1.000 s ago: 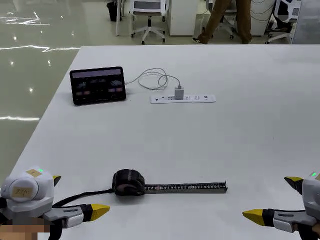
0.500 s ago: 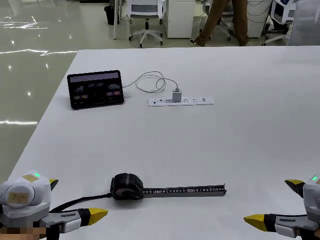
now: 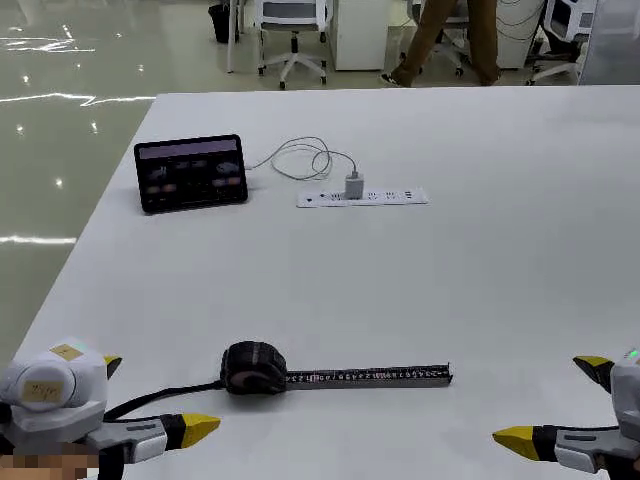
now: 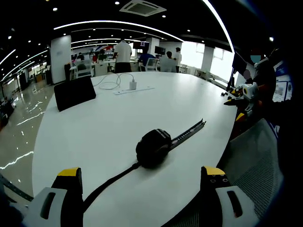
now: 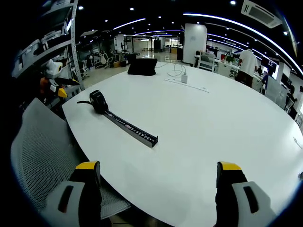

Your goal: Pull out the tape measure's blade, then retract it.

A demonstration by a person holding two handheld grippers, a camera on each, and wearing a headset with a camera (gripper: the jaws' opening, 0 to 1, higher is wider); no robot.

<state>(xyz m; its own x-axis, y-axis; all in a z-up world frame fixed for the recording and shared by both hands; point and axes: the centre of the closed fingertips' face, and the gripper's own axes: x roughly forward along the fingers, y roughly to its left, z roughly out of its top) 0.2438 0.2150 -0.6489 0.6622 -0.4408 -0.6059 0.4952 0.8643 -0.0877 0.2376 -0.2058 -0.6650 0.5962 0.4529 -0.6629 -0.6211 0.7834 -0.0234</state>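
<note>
A black tape measure (image 3: pixel 254 367) (image 4: pixel 154 147) (image 5: pixel 97 100) lies on the white table (image 3: pixel 400 280) near its front edge. Its blade (image 3: pixel 368 376) (image 4: pixel 188 133) (image 5: pixel 131 128) is drawn out to the right and rests flat; a black strap (image 3: pixel 160 397) trails off to the left. My left gripper (image 3: pixel 160 398) (image 4: pixel 140 175) hovers open at the lower left, just short of the case, nothing between its yellow-tipped fingers. My right gripper (image 3: pixel 558 402) (image 5: pixel 158 171) hangs open at the lower right, well clear of the blade's end.
A dark tablet (image 3: pixel 192 171) stands at the back left of the table. A white power strip (image 3: pixel 362 197) with a charger and a coiled white cable (image 3: pixel 305 158) lies beside it. Office chairs (image 3: pixel 293 25) and a person's legs (image 3: pixel 447 38) are beyond the far edge. A mesh chair (image 5: pixel 47 156) stands by the front edge.
Tape measure, blade and both grippers hold their places; the small shifts in the picture come from the head camera moving.
</note>
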